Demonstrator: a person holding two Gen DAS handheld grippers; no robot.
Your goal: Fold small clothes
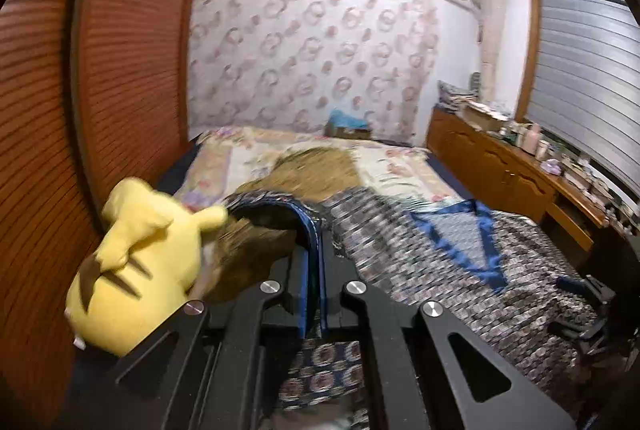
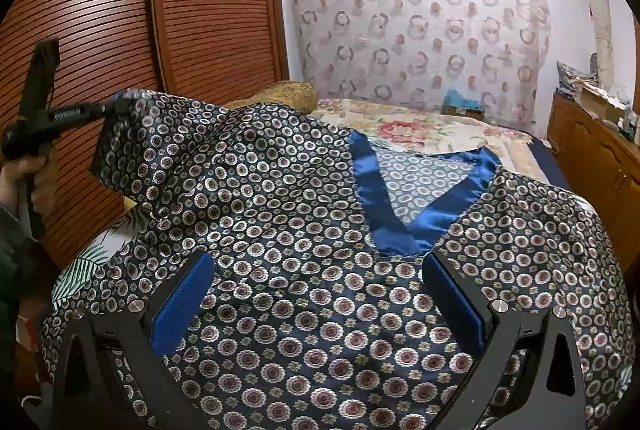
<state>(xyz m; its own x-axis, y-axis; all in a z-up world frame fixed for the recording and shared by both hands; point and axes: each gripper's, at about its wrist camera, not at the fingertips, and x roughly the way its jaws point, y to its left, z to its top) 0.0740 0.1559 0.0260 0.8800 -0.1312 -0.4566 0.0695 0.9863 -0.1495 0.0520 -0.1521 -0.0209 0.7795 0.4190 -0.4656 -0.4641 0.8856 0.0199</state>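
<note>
1 shirt (image 2: 320,230) is the whole job: a dark, silky top printed with little rings and flowers, with a shiny blue V-neck band (image 2: 400,205), spread across the near end of the bed (image 2: 420,129) with the neckline pointing toward the near edge.

The left gripper (image 2: 116,105) has its tongs pressed together on the blue-edged hem of the far-left sleeve, and that corner is hoisted up off the bed, so the cloth hangs in a tent from it. The right gripper (image 2: 316,294) hovers low over the middle of the shirt just below the V, tongs spread wide, pinching nothing.

My guess is the step in hand is folding that sleeve in across the chest. To do it well: carry the pinched corner over toward the neckline, keep it taut, and lay it flat before letting go. The fabric looks slippery, so I'd press the right gripper down along the fold line to pin the body.

Further out: a floral quilt under the shirt, a straw-coloured pillow (image 2: 280,93) beyond it, a soft yellow plush toy (image 1: 140,262) on the left by the slatted wooden wardrobe (image 2: 200,9), and a cluttered wooden sideboard (image 1: 500,165) along the right wall.
</note>
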